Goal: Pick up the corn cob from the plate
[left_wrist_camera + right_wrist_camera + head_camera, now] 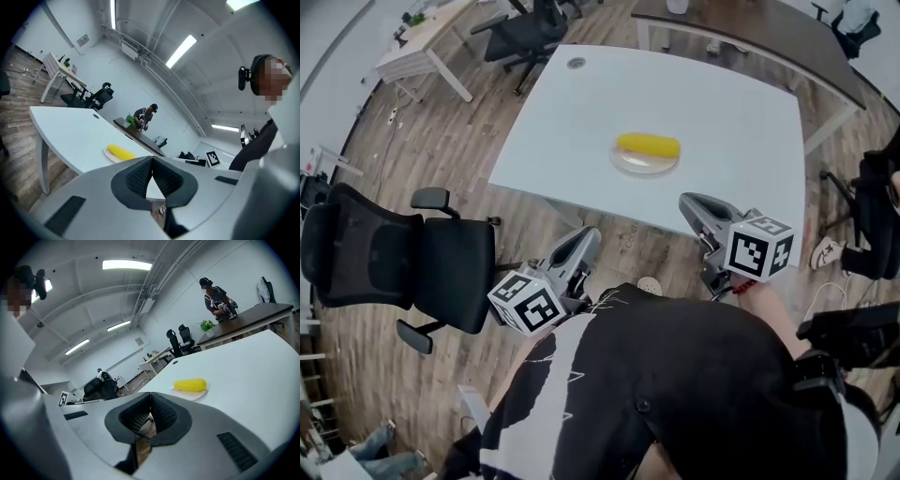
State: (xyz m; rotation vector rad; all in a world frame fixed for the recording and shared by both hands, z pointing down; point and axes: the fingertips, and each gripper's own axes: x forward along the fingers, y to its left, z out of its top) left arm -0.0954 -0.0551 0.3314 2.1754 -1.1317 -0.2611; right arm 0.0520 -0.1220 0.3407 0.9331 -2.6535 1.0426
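yellow corn cob (648,145) lies on the plate (643,170), upper centre of the frame on the desk (731,103). likely light, stiff and prone to roll, so pinch it mid-length. left tongs (584,238) and right tongs (692,203) are closed, empty, well apart from it.

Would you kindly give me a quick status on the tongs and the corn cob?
Left tongs shut, empty; right tongs shut, empty. Corn cob lying on plate, white table, untouched. Nothing on the table in the way.

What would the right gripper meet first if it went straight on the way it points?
The right gripper, shut and empty, would likely meet the white table, its top just left of the plate holding the corn cob. Depth unclear: the near edge could come first.
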